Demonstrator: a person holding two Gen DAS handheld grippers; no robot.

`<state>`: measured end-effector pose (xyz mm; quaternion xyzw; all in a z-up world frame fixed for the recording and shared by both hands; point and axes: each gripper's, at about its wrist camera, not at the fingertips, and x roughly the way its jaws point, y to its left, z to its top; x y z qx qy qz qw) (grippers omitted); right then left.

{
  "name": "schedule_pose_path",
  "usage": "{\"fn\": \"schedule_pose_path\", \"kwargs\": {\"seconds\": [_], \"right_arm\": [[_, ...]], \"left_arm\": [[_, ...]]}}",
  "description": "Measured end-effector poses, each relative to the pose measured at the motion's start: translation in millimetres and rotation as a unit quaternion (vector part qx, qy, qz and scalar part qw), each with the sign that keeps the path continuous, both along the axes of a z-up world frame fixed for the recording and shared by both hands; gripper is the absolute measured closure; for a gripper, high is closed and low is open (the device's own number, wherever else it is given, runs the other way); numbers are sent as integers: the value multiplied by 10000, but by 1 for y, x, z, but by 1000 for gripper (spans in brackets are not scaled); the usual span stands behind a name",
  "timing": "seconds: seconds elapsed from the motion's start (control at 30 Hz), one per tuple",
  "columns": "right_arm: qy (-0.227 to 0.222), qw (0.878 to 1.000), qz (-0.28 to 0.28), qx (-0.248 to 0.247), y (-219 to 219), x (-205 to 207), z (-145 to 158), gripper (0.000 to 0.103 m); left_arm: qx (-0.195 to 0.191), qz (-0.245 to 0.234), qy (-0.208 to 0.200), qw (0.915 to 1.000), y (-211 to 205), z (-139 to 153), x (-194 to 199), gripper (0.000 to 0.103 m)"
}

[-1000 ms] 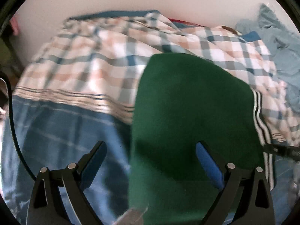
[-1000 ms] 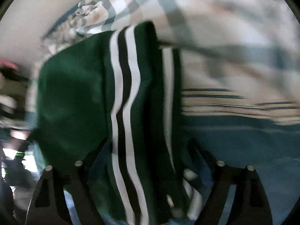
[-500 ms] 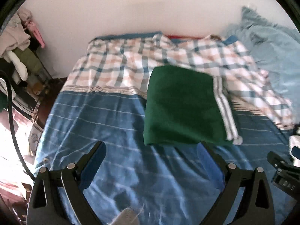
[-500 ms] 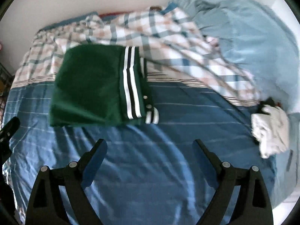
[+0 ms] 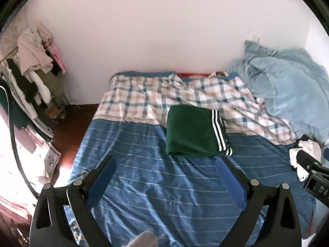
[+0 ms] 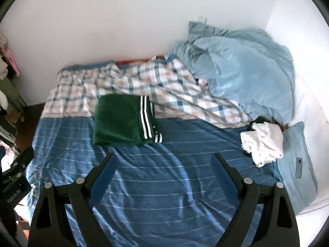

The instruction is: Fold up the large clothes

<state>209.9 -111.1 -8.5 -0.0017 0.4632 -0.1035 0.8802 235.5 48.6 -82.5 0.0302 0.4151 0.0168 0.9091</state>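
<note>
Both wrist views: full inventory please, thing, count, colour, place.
folded garment: 1, green with black-and-white stripes, mid-bed, straddling the plaid edge
bed sheet: 1, blue, thin white stripes, near half of bed
plaid blanket: 1, white, peach and blue, far half by the wall
duvet: 1, light blue, bunched far right
crumpled cloth: 1, white, right edge
pillow: 1, light blue, right
phone: 1, grey, on pillow
clothes rack: 1, mixed garments, left by wall
left gripper: jaws open, empty
right gripper: jaws open, empty

You see a blue striped sheet (image 6: 164, 185) with a plaid blanket (image 6: 144, 82) behind it. A pale blue duvet (image 6: 246, 72) sits right; a phone (image 6: 299, 167) lies on the pillow (image 6: 296, 144).
</note>
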Motion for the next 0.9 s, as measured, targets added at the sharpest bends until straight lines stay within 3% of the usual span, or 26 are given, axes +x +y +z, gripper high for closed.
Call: {"fn": "schedule_pose_path", "kwargs": {"seconds": [0.2, 0.43, 0.9], "right_arm": [[-399, 9992, -5, 13, -3, -65, 74, 10], [-676, 9976, 133, 23, 5, -127, 125, 10], [-988, 9948, 202, -112, 5, -179, 157, 6]], "left_arm": [[20, -17, -329, 9995, -2, 47, -49, 4], [-114, -105, -500, 9986, -4, 83, -93, 4], [-210, -110, -768, 9968, -10, 102, -140, 4]]}}
